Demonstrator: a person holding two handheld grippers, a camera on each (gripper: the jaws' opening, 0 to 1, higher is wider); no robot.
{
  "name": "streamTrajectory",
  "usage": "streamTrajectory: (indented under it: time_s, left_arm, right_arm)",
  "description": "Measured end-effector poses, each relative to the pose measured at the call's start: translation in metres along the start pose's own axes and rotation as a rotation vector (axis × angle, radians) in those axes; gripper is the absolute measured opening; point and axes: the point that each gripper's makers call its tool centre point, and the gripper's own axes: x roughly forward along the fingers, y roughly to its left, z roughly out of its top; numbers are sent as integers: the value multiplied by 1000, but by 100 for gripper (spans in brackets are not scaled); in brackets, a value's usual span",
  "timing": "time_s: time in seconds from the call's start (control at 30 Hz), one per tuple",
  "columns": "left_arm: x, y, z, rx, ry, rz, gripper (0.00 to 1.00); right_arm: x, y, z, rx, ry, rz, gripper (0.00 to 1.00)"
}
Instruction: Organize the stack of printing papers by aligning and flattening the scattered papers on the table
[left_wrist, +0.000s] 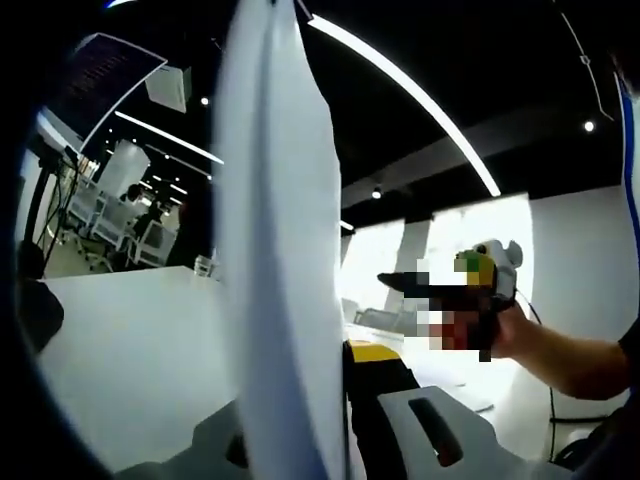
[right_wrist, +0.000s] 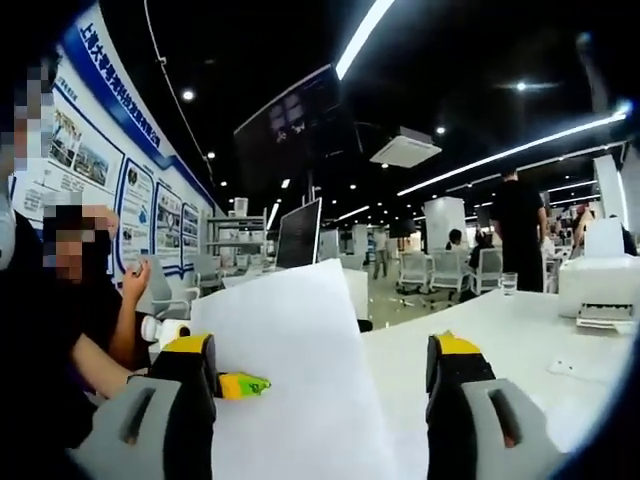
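Above the white table (right_wrist: 520, 330), the paper stack (left_wrist: 280, 250) stood on edge, lifted, pinched between the left gripper's (left_wrist: 345, 420) closed-in jaws; the right gripper (right_wrist: 320, 390) stood wide open around the sheets, holding nothing. Aligning looked underway, flattening remained. A printer (right_wrist: 600, 280) sat well apart; nothing obstructed.

An open-plan office: white office chairs (right_wrist: 470, 268) at 3 o'clock, a monitor (right_wrist: 299, 233) at 12, wall posters (right_wrist: 120, 170) at 10, linear ceiling lights (right_wrist: 500, 155).
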Motion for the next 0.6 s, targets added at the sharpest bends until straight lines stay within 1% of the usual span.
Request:
streamTrajectory:
  time_s: [0.1,0.2,0.33,0.43,0.6]
  left_arm:
    - [0,0,0,0,1,2,6]
    - [0,0,0,0,1,2,6]
    - [0,1,0,-2,-1,3,6]
    - [0,1,0,-2,-1,3,6]
    - [-1,1,1,-6,-5,2,6]
  right_arm:
    - [-7,-8,0,-4,-2,-31,83]
    - [-13,-13,2,11,-10,-51,84]
    - [-21,-18,4,19,-34,-74,84]
    - [-27,-24,3,-25,-40,-121,82]
    - [-40,-27,5,-3,-58,-137,82]
